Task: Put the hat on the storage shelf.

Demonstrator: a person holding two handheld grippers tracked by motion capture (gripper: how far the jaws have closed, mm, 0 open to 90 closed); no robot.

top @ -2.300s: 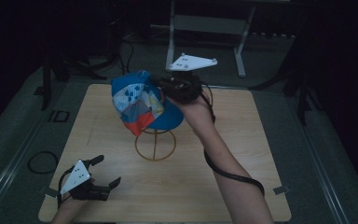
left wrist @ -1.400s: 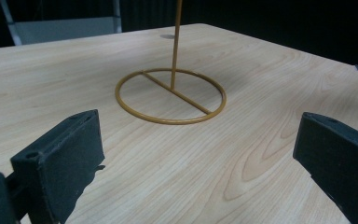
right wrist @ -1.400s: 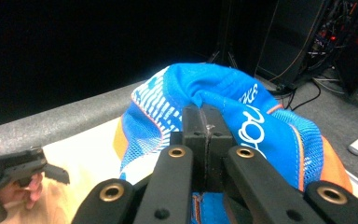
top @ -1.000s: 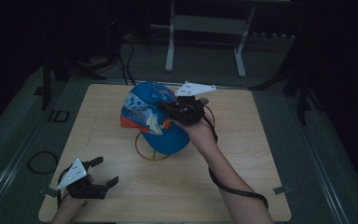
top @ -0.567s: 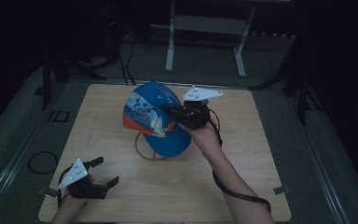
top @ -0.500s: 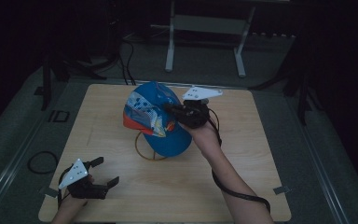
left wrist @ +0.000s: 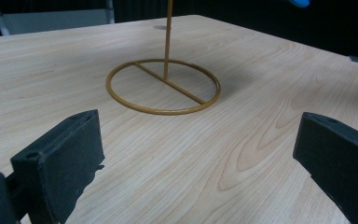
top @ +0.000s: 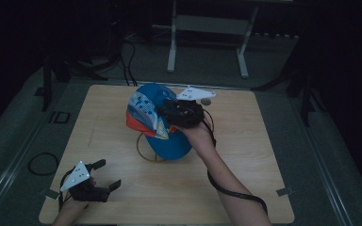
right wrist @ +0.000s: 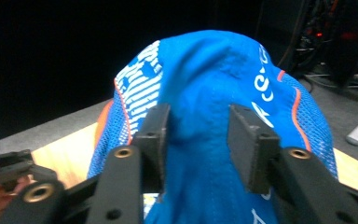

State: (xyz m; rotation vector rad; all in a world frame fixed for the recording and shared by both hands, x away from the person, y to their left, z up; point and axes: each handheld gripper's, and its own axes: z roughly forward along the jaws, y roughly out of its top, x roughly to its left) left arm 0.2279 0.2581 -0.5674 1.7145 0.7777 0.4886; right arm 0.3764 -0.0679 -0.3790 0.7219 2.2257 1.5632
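The right gripper (top: 176, 112) holds its jaws pinched on a fold of the blue cap (top: 162, 123), which sits directly over the gold wire stand (left wrist: 164, 86) at mid-table, while the left gripper (top: 104, 176), jaws wide and empty, rests at the near-left corner, well apart.

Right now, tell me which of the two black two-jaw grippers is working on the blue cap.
The right gripper: its jaws pinch a fold of the blue fabric cap over the gold wire stand. The left gripper sits open near the table's front corner, holding nothing.
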